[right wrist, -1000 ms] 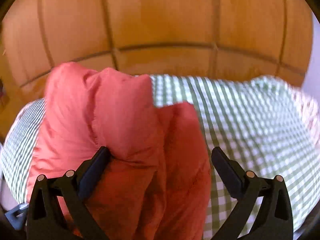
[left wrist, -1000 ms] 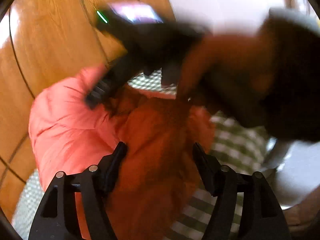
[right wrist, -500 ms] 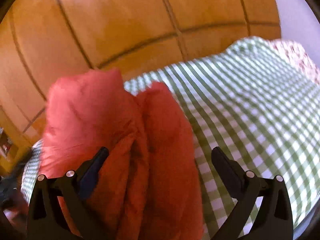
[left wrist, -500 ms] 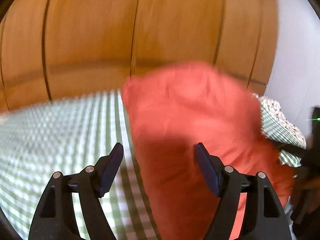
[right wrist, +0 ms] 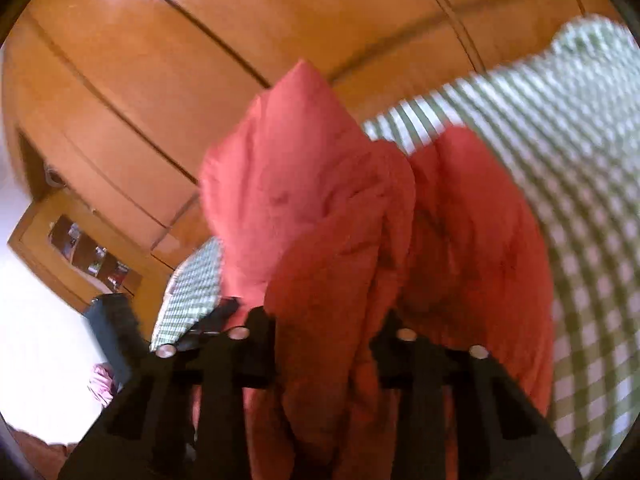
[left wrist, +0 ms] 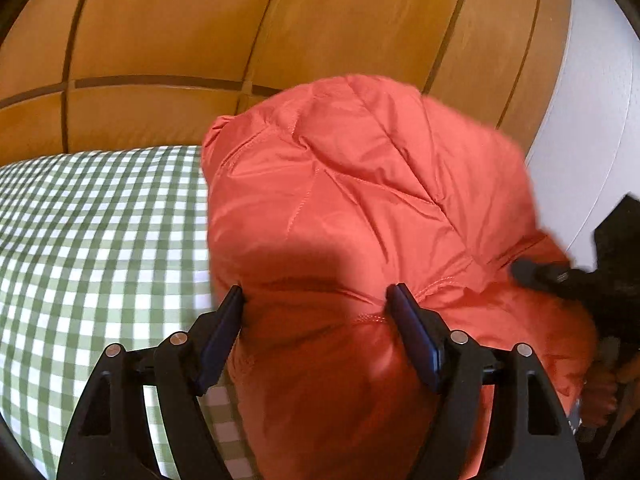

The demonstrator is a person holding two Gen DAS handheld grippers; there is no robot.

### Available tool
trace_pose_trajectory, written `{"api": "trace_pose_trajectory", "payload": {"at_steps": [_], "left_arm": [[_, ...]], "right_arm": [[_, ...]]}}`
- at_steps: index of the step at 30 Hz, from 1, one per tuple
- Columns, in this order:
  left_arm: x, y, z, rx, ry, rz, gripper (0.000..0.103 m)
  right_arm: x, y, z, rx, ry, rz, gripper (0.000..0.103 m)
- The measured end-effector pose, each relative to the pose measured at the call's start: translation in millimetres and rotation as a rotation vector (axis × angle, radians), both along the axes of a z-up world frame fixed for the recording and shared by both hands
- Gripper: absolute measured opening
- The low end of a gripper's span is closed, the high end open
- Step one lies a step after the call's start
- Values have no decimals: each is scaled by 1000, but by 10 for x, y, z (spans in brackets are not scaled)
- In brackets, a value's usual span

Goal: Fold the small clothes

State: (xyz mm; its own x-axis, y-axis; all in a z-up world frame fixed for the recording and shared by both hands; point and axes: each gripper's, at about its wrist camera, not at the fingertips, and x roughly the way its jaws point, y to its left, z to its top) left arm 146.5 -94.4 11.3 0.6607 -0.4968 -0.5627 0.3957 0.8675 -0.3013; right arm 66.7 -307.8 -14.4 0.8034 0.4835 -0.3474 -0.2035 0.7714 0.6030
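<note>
A puffy red quilted jacket (left wrist: 360,208) lies bunched on a green-and-white checked bedcover (left wrist: 100,232). My left gripper (left wrist: 318,300) has its jaws pressed against a thick fold of the jacket, one on each side. In the right wrist view the jacket (right wrist: 320,232) rises in a tall fold. My right gripper (right wrist: 330,320) has narrowed its jaws around a bundle of that fabric. The right gripper also shows as a dark shape at the right edge of the left wrist view (left wrist: 560,276).
A wooden panelled wall (left wrist: 280,24) stands behind the bed. A white wall (left wrist: 592,128) is at the right. In the right wrist view a wooden shelf unit (right wrist: 80,252) and a dark object (right wrist: 112,328) stand at the left, off the bed.
Both grippers have closed in from wide open onto folds of the jacket. The right view has tilted and swung left. The left view has steadied over the jacket.
</note>
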Motion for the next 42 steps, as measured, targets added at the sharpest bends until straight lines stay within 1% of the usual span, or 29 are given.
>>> {"api": "trace_pose_trajectory", "payload": {"at_steps": [2, 3, 4, 6, 7, 8, 9, 10, 11, 13, 15, 17, 19, 20, 22, 23, 24, 26, 28, 29, 31, 32, 33, 36, 38, 39, 40, 41, 42], "left_arm": [[-17, -178, 124, 1, -19, -25, 73], [-32, -247, 141, 14, -28, -32, 73], [-33, -377, 167, 48, -40, -43, 74], [-53, -592, 163, 114, -59, -71, 76], [-90, -774, 129, 192, -80, -103, 79], [-145, -920, 93, 265, -111, -120, 82], [-208, -1042, 66, 334, -147, -128, 84], [-258, -1132, 40, 377, -173, -126, 85], [-289, -1163, 24, 385, -181, -124, 86], [-328, -1180, 7, 388, -191, -108, 86], [-311, -1186, -6, 389, -190, -108, 86], [-310, -1214, -8, 392, -187, -107, 86], [-326, -1232, -19, 395, -189, -104, 86], [-380, -1266, 20, 395, -190, -102, 86], [-383, -1267, 21, 394, -190, -99, 86], [-387, -1269, 22, 393, -189, -99, 86], [-380, -1269, 20, 392, -189, -98, 86], [-386, -1275, 17, 393, -190, -95, 86], [-398, -1289, 24, 389, -195, -92, 87], [-400, -1277, 21, 378, -196, -92, 87], [-410, -1220, 42, 316, -195, -114, 89], [-420, -1226, 52, 302, -203, -124, 89], [-435, -1251, 56, 314, -216, -134, 89], [-473, -1311, 31, 351, -236, -142, 89], [-472, -1308, 62, 361, -213, -162, 89], [-458, -1309, 127, 367, -186, -184, 89], [-442, -1310, 189, 360, -171, -196, 89], [-420, -1288, 307, 331, -168, -203, 89], [-402, -1246, 446, 295, -195, -191, 89]], "right_arm": [[-150, -63, 143, -58, -47, -49, 26], [-179, -119, 138, -70, -47, -74, 26], [-192, -134, 112, -71, -38, -96, 26], [-160, -332, -125, -70, 26, -166, 26], [-126, -398, -282, -75, 54, -187, 29], [-129, -471, -452, -66, 60, -207, 34], [-177, -515, -555, -51, 59, -245, 49], [-215, -533, -571, -40, 59, -264, 56], [-290, -540, -547, -30, 55, -285, 58], [-430, -527, -312, -76, 10, -356, 60], [-615, -486, 71, -136, -102, -425, 62], [-697, -385, 405, -160, -206, -414, 65], [-705, -214, 645, -201, -267, -361, 64], [-612, -71, 760, -238, -281, -296, 62], [-465, 143, 868, -300, -273, -217, 44], [-325, 230, 885, -348, -248, -203, 42], [-147, 306, 883, -403, -213, -192, 41], [209, 314, 806, -464, -156, -188, 37], [565, 173, 608, -508, -75, -241, 29], [708, 103, 477, -523, -37, -271, 28], [921, -129, 103, -463, 35, -291, 28], [988, -229, -41, -421, 47, -304, 28], [1004, -286, -119, -396, 43, -320, 28], [982, -332, -213, -375, 38, -328, 28], [983, -341, -241, -374, 41, -328, 29], [997, -347, -256, -371, 46, -331, 30], [1007, -334, -270, -365, 49, -333, 30], [1037, -350, -259, -350, 52, -332, 30], [1030, -352, -258, -342, 53, -330, 30]]}}
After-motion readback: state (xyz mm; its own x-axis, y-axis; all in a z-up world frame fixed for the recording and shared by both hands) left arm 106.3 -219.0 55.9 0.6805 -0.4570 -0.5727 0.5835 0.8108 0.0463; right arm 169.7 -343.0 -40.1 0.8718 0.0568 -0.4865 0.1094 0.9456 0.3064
